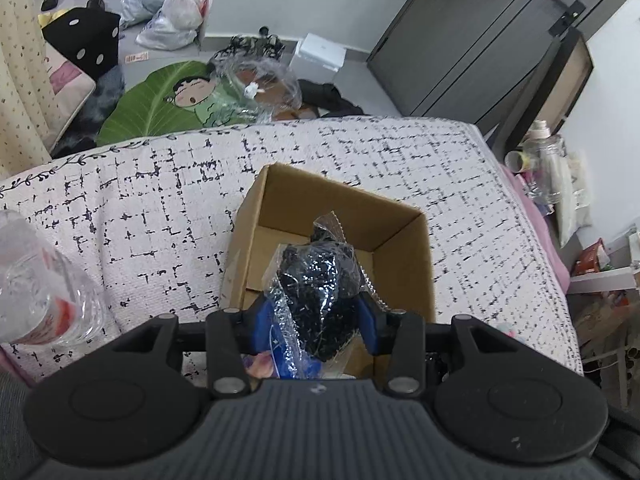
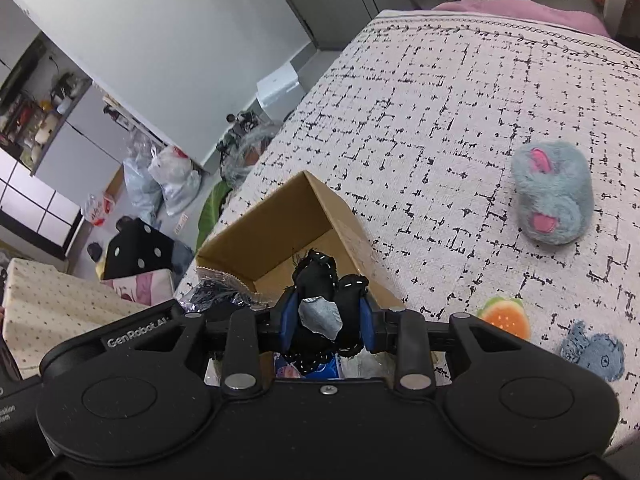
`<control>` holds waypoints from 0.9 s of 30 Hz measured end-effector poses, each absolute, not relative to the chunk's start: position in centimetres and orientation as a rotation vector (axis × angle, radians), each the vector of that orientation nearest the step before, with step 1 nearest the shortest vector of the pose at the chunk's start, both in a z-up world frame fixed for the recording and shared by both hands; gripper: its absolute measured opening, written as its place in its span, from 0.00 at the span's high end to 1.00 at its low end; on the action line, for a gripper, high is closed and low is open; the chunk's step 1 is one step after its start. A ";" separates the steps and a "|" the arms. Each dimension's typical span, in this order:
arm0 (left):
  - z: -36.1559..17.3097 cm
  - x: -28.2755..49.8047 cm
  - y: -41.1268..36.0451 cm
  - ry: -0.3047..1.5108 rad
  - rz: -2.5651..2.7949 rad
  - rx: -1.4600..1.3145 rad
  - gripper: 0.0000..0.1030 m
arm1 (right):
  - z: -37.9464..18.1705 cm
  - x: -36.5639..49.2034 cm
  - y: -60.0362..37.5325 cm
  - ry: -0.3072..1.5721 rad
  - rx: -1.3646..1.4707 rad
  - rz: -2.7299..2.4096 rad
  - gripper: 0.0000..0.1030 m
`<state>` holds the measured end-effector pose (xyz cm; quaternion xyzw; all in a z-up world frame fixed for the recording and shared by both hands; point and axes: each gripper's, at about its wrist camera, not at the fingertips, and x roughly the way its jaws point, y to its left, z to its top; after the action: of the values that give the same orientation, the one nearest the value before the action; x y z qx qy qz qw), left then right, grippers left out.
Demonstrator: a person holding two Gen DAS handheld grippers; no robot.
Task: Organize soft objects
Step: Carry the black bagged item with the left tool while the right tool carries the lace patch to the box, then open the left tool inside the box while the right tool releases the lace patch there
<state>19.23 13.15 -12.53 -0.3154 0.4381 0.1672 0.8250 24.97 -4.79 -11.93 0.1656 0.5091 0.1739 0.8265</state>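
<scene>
Left gripper (image 1: 316, 312) clamped narrow on a black soft item in clear crinkly plastic wrap (image 1: 316, 280), held over the open cardboard box (image 1: 404, 256); its long axis runs forward along the fingers, wrap's serrated tip pointing away toward the box's far wall. Right gripper (image 2: 326, 320) also narrow, gripping a black fabric toy with white stitching (image 2: 320, 280), grey patch on its near side; long axis also along the fingers, top end pointing toward the box (image 2: 276, 224), above its near edge. Box sits on a white bed cover with black broken-grid print (image 1: 160, 208), flaps open. Right view: fluffy grey-blue plush with pink patches (image 2: 552, 200) lying on the cover well apart from the box, burger-shaped plush (image 2: 504, 316) and blue denim-look toy (image 2: 596, 356) near the gripper's right side. Left view: plastic water bottle (image 1: 44, 292) at left on the cover. Floor beyond: green leaf-shaped cartoon cushion (image 1: 160, 100), plastic bags (image 1: 172, 12), white box (image 1: 320, 56), dark grey wardrobe (image 1: 480, 32).
</scene>
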 end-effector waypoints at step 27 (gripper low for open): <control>-12.5 20.4 12.4 1.016 0.410 -0.651 0.22 | -10.9 25.1 -6.6 1.087 0.333 0.393 0.35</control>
<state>20.44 12.36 -12.55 -0.3040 0.4742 0.1914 0.8038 25.10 -6.61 -10.95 0.1568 0.5113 0.1850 0.8245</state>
